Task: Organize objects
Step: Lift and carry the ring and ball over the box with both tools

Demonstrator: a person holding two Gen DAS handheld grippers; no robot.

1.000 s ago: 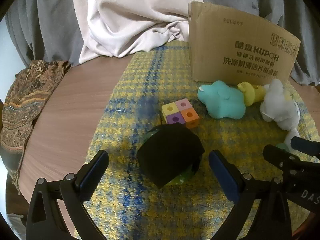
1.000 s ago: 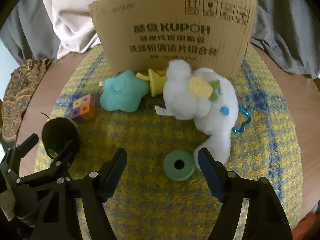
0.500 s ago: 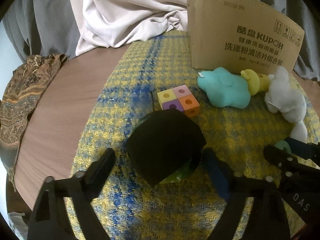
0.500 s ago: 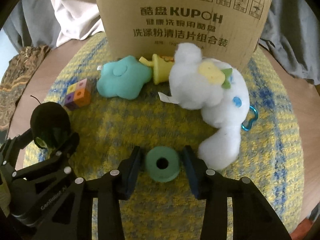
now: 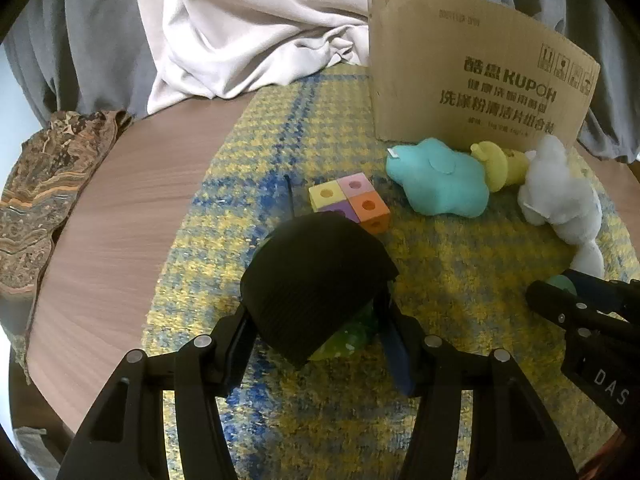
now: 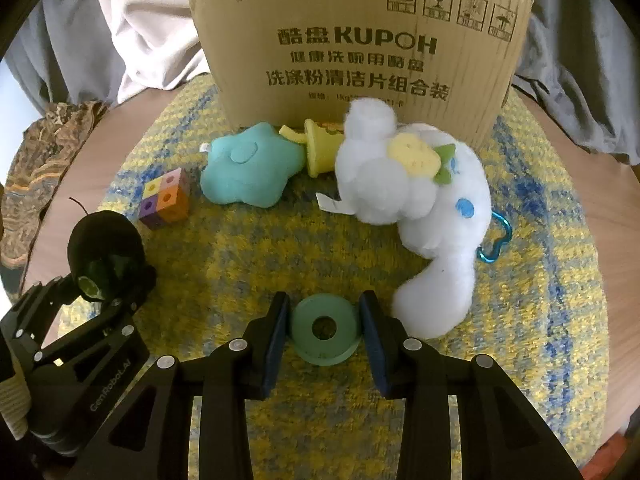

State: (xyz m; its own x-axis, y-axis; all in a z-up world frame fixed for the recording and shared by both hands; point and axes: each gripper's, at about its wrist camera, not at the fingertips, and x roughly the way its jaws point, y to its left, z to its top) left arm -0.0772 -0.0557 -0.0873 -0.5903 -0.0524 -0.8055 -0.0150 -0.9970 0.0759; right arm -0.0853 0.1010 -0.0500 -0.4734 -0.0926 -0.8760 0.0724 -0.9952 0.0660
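A black thread spool with a green core lies on the yellow-and-blue mat. My left gripper straddles it, its jaws closing, and both pads meet the spool's sides. In the right wrist view the same spool sits at the far left inside the left gripper. A green ring lies flat on the mat, and my right gripper is shut on it, a pad pressing each side. From the left wrist view only a sliver of that ring shows beside the right gripper.
A multicoloured cube, teal star plush, yellow toy and white plush lie before an upright cardboard sheet. A blue carabiner lies right of the plush. Patterned cloth drapes the table's left edge.
The left jaws came in from wide open to the black spool's sides. The right jaws closed from open onto the green ring. Neither hand shifted noticeably.
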